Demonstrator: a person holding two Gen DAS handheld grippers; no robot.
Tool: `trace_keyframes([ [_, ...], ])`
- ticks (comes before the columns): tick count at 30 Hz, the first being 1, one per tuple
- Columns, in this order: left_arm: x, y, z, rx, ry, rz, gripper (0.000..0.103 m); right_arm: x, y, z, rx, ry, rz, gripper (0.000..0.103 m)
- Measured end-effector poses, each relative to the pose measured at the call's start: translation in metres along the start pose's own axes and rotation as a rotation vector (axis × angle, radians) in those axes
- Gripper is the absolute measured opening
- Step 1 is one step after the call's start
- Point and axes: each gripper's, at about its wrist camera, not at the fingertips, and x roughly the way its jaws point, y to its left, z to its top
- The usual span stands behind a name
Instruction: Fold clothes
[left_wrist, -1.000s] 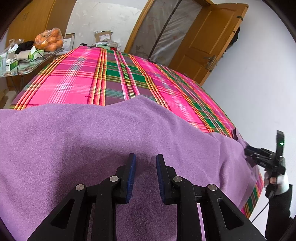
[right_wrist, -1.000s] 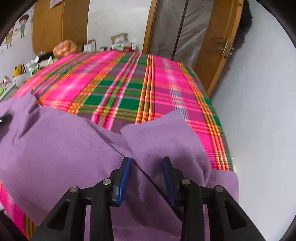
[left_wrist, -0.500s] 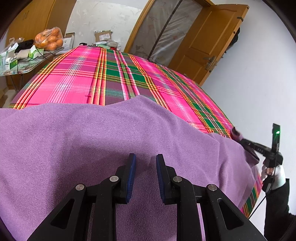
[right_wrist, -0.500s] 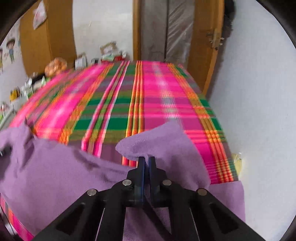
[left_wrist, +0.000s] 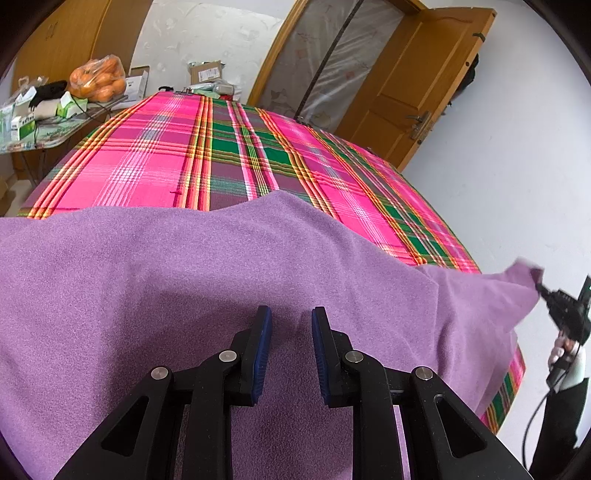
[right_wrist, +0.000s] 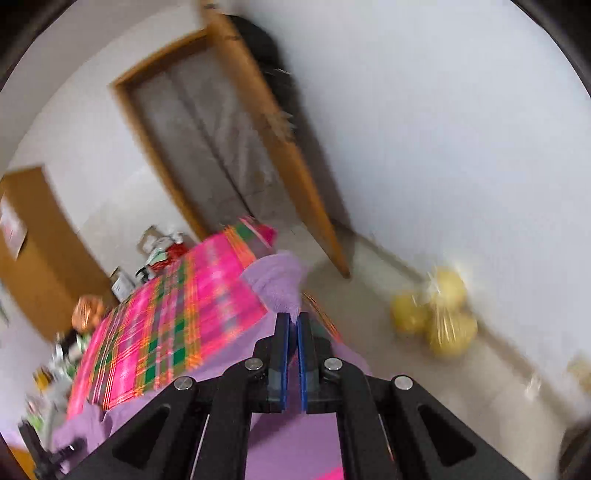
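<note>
A soft purple fleece garment lies spread over the near end of a bed covered with a pink, green and orange plaid cloth, its far edge making a shallow peak against the plaid. The left gripper, black with blue pads, hangs low over the middle of the fleece with its jaws partly spread — whether they pinch a fold of the cloth cannot be told from here. At the right corner of the bed, the right gripper has its blue pads pressed together on a corner of the purple fleece, which stands up in a small tuft above the fingertips and is lifted clear of the plaid. The right wrist view is tilted and smeared. Beyond the far end of the bed stand a wooden door and a plastic-draped doorway; a bag of oranges sits on a cluttered side table left of the bed — and yellow round fruit in clear wrap lies on the floor to its right.
</note>
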Motion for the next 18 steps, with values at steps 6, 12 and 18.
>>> trace_keyframes([
  [6,-0.005,-0.04,-0.006,0.102,0.01,-0.076,0.023,0.031,-0.073,-0.027,0.3,0.151,0.088,0.012],
  [12,0.003,-0.106,-0.016,0.285,0.04,-0.208,0.027,0.044,-0.096,-0.038,0.424,0.17,0.152,0.04],
  [18,0.026,-0.162,-0.033,0.433,0.118,-0.289,0.028,0.051,-0.097,-0.035,0.438,0.169,0.218,0.019],
])
